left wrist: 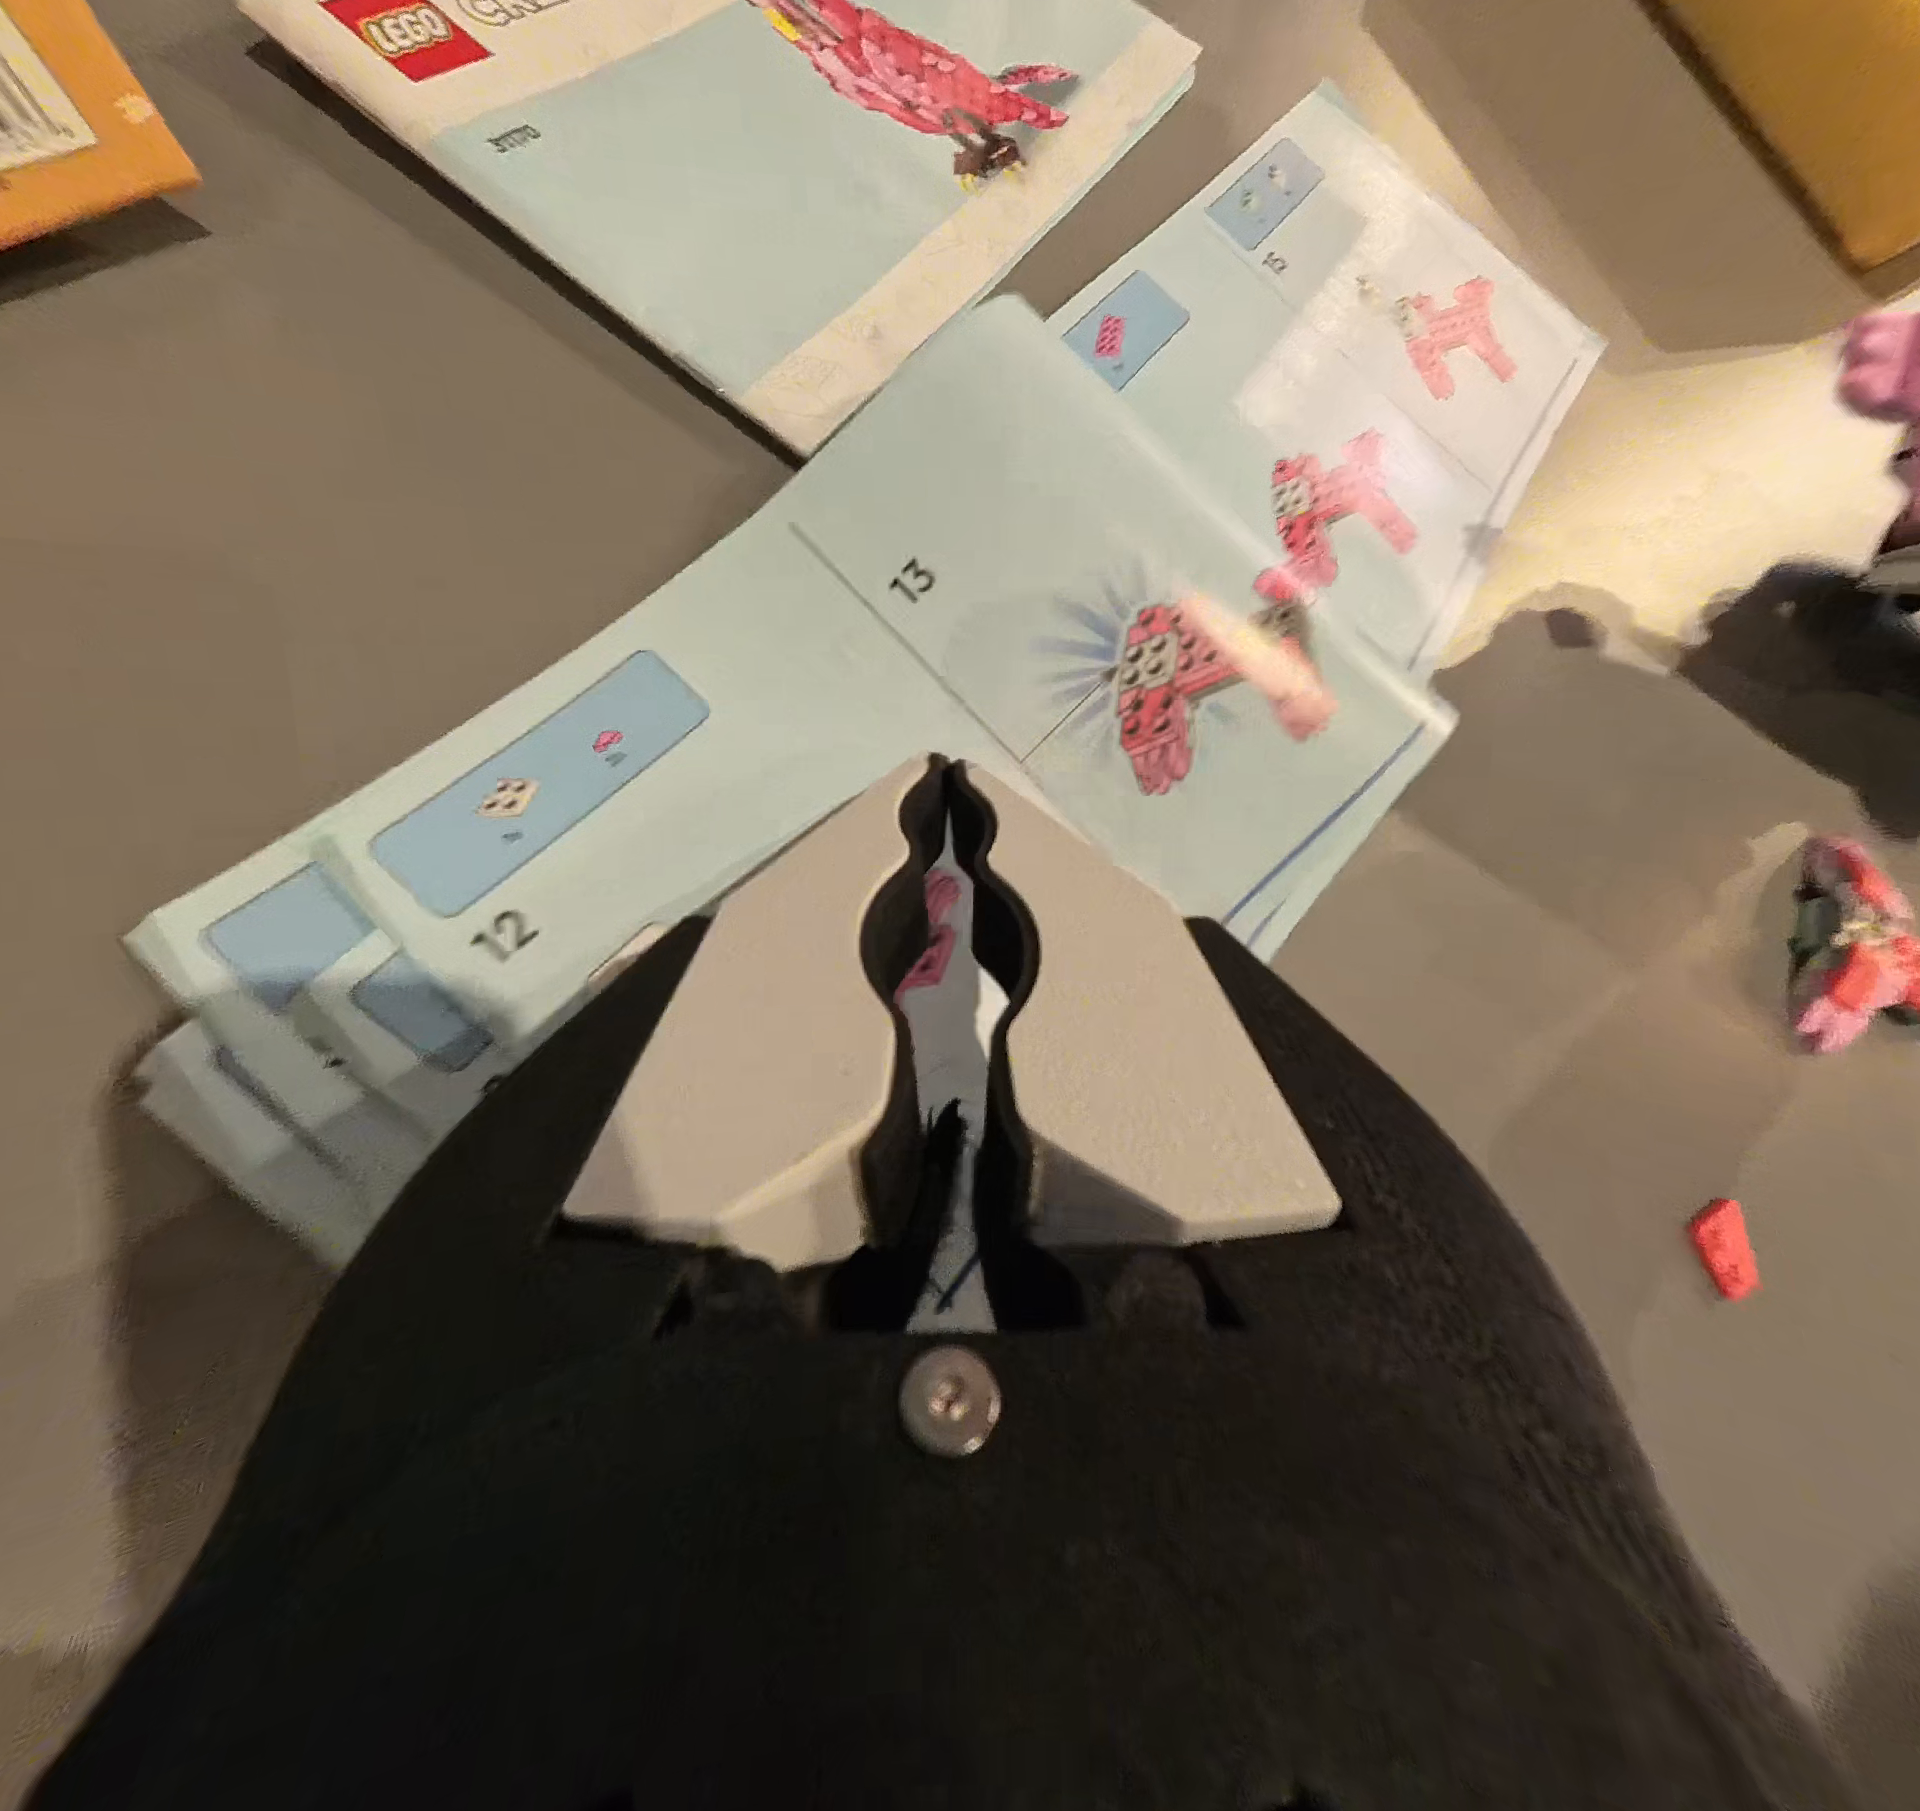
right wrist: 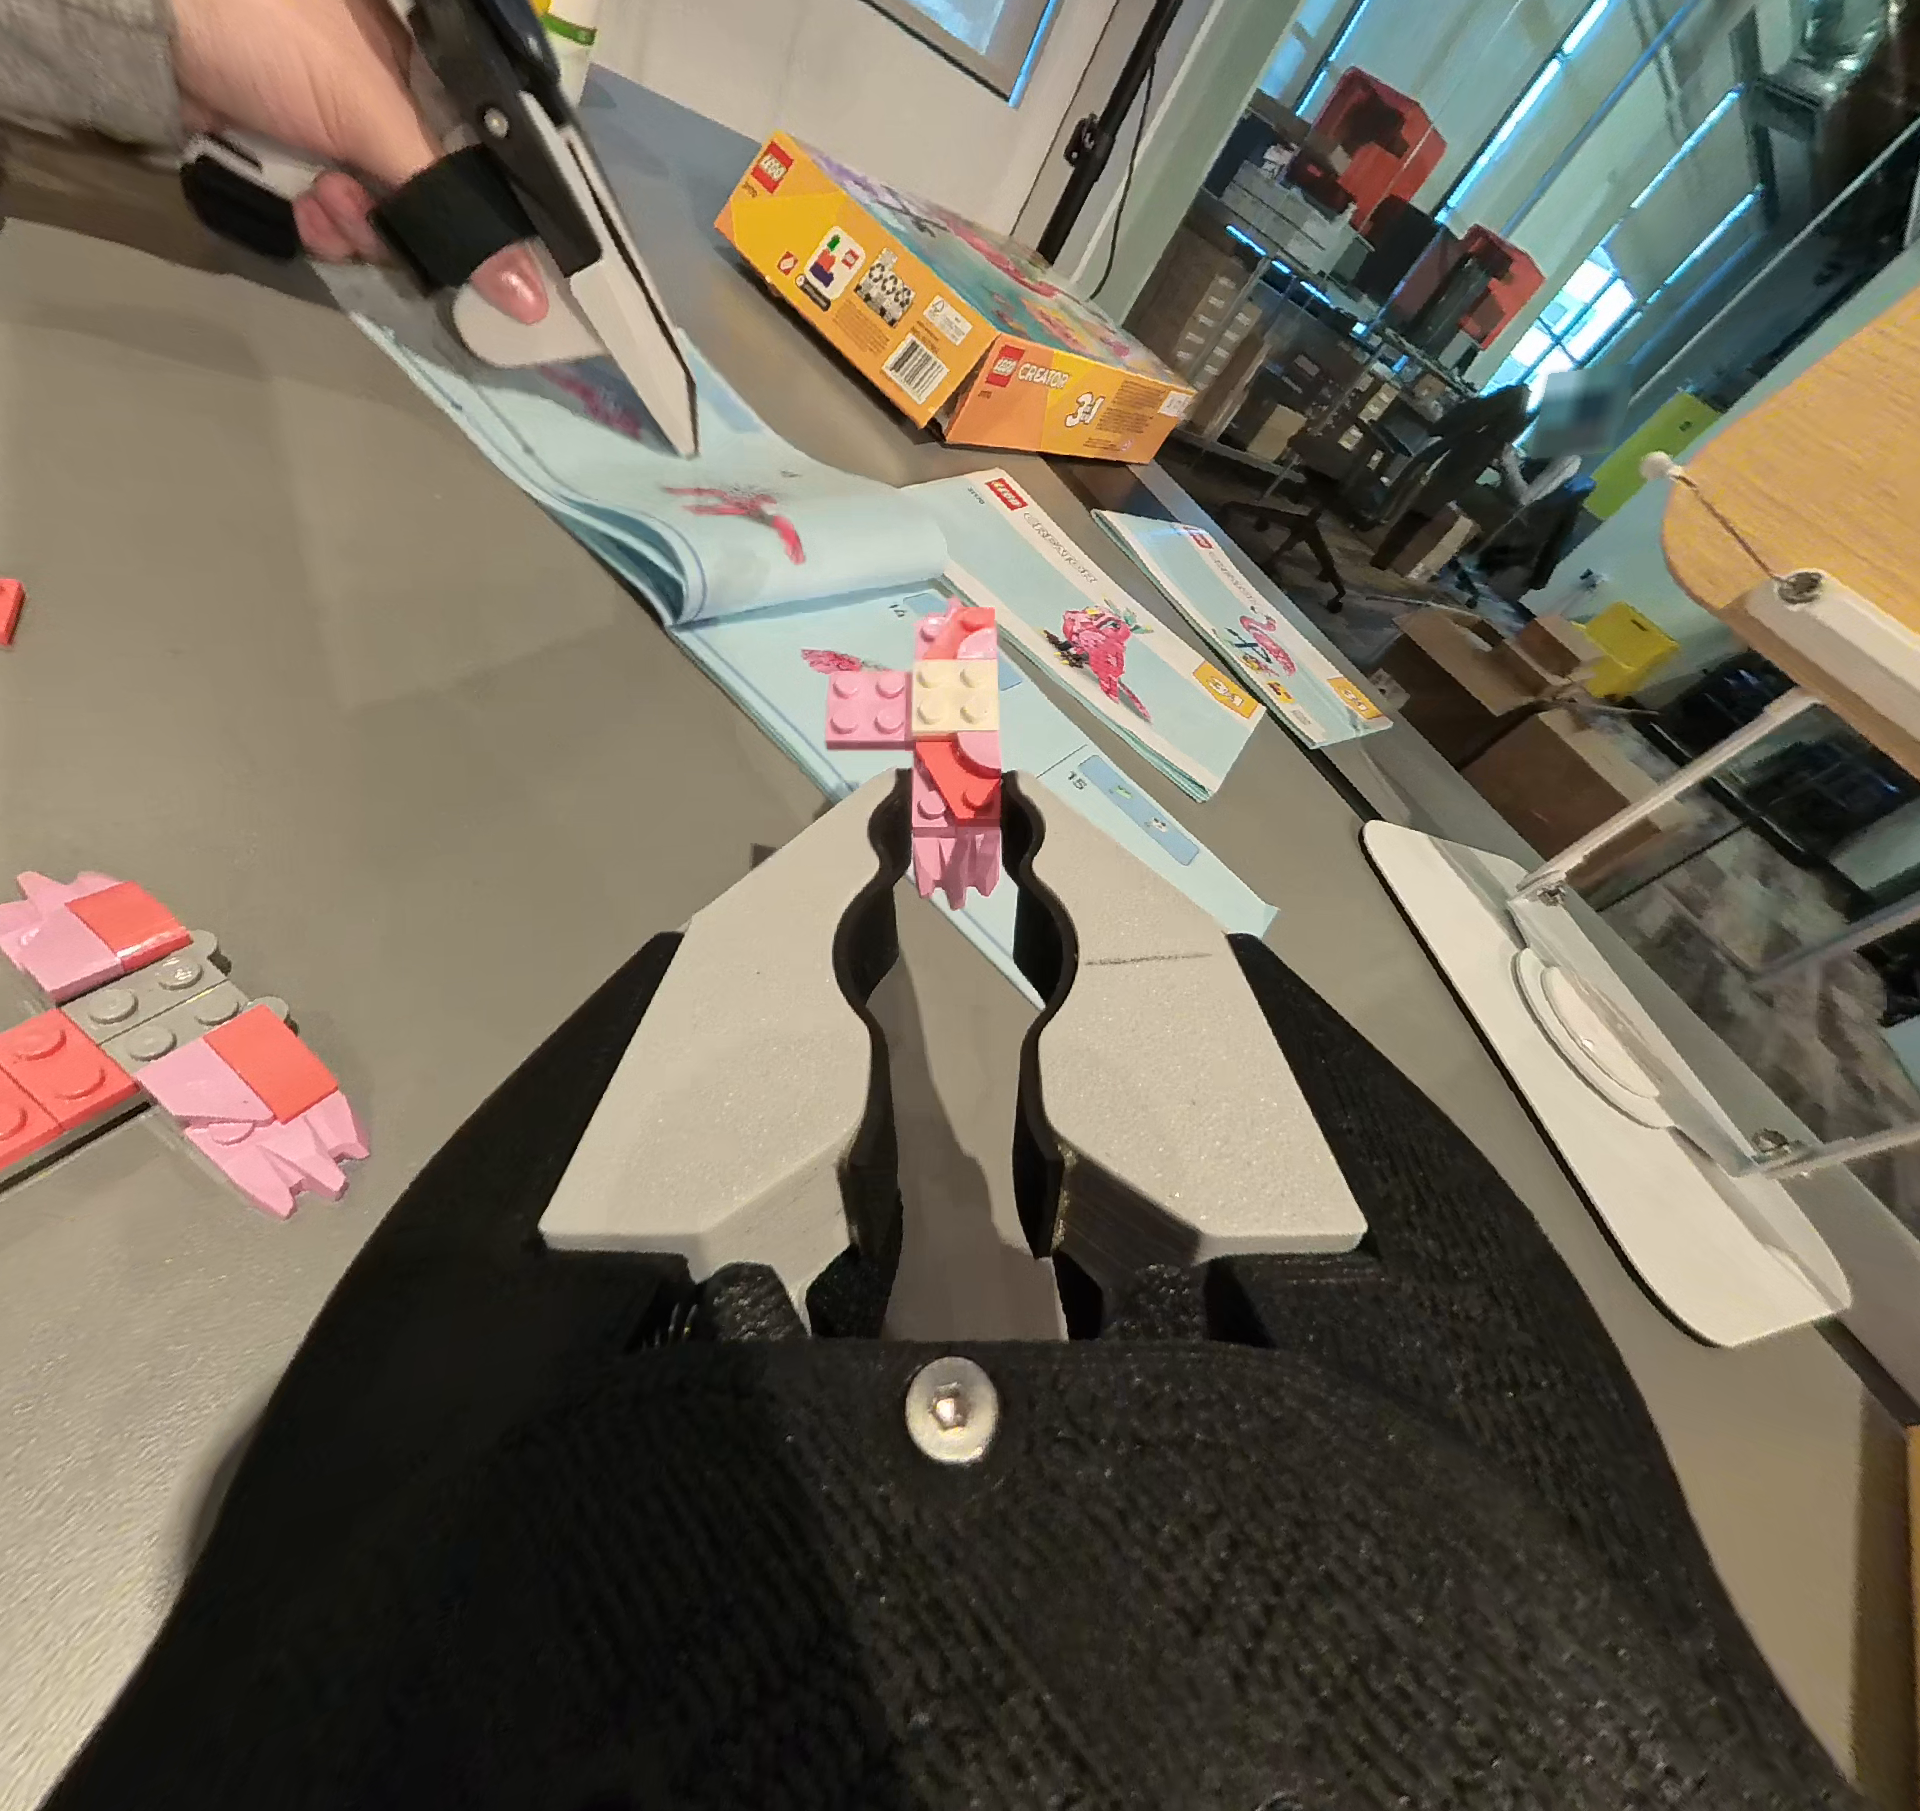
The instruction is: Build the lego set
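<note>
Two hand-held grippers are at work. My right hand-held gripper (right wrist: 948,785) is clamped on a small pink, coral and white lego assembly (right wrist: 948,722), pinching its lower end so that it stands up between the fingertips, above the grey surface (right wrist: 364,722). My left hand-held gripper (left wrist: 948,769) has its tips pressed together on a page of the open instruction booklet (left wrist: 935,556); the sheet runs up through the gap between the fingers. Beside the open booklet lie a closed booklet (left wrist: 727,151) and, farther off, the orange lego box (right wrist: 935,327). To my left on the surface sits a larger wing-like assembly (right wrist: 177,1023) of coral, pink and grey plates. One small coral brick (left wrist: 1725,1247) lies alone, possibly a sloped piece; the view is blurred.
</note>
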`<action>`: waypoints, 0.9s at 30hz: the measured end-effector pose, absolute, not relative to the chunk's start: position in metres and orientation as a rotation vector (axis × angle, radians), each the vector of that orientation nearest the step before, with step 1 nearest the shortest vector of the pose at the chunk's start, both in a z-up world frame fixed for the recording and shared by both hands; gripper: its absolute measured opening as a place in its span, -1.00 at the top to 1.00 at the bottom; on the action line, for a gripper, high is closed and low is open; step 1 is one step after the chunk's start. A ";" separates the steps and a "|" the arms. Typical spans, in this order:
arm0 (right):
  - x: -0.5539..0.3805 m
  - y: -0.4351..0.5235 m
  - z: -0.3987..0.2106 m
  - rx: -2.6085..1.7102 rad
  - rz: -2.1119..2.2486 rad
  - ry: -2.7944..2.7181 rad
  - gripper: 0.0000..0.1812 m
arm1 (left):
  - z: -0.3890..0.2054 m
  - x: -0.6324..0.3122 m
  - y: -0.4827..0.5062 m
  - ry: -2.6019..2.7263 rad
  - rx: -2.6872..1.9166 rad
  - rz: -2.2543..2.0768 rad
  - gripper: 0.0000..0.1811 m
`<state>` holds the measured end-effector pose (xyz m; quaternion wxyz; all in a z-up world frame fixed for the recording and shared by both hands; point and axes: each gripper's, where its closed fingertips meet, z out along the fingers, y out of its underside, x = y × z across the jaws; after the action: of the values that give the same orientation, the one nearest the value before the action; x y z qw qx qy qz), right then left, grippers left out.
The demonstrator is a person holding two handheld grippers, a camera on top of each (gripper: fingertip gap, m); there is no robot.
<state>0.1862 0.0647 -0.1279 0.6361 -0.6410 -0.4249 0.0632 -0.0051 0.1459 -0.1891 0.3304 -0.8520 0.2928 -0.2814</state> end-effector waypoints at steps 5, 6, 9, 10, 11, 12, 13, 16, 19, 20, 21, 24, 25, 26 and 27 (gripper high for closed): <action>0.190 0.066 -0.123 -1.460 0.166 -0.923 0.84 | -0.149 0.004 0.153 0.680 -2.018 -0.753 1.00; 0.191 0.066 -0.122 -1.460 0.168 -0.917 0.84 | -0.138 0.003 0.154 0.675 -1.959 -0.731 1.00; 0.191 0.067 -0.121 -1.459 0.170 -0.909 0.84 | -0.111 0.003 0.153 0.679 -1.798 -0.695 1.00; 0.191 0.067 -0.121 -1.458 0.169 -0.910 0.84 | -0.106 0.005 0.152 0.683 -1.762 -0.699 0.96; 0.191 0.067 -0.121 -1.458 0.166 -0.910 0.84 | -0.103 0.007 0.149 0.697 -1.738 -0.713 0.94; 0.191 0.067 -0.121 -1.457 0.165 -0.911 0.84 | -0.101 0.012 0.145 0.722 -1.719 -0.734 0.94; 0.191 0.067 -0.121 -1.455 0.164 -0.911 0.84 | -0.100 0.017 0.141 0.755 -1.698 -0.751 0.94; 0.192 0.069 -0.120 -1.452 0.159 -0.902 0.84 | -0.099 0.047 0.111 0.967 -1.599 -0.828 1.00; 0.197 0.074 -0.118 -1.460 0.153 -0.869 0.84 | -0.101 0.086 0.064 1.241 -1.427 -0.836 1.00; 0.198 0.074 -0.117 -1.457 0.153 -0.860 0.84 | -0.108 0.099 0.046 1.346 -1.400 -0.835 1.00; 0.199 0.075 -0.116 -1.452 0.151 -0.853 0.84 | -0.118 0.110 0.029 1.448 -1.393 -0.845 1.00; 0.199 0.076 -0.116 -1.455 0.142 -0.850 0.84 | -0.149 0.132 -0.015 1.706 -1.433 -0.880 1.00; 0.199 0.076 -0.117 -1.454 0.138 -0.852 0.84 | -0.158 0.136 -0.024 1.766 -1.455 -0.870 1.00; 0.199 0.076 -0.117 -1.454 0.134 -0.853 0.84 | -0.165 0.139 -0.030 1.810 -1.469 -0.857 1.00; 0.199 0.076 -0.117 -1.453 0.131 -0.854 0.84 | -0.171 0.141 -0.036 1.845 -1.475 -0.848 1.00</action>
<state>0.1988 0.0757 -0.1168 0.6633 -0.6432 -0.3780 0.0582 0.1414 -0.0361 -0.1710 0.3107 -0.5587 0.6987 -0.3211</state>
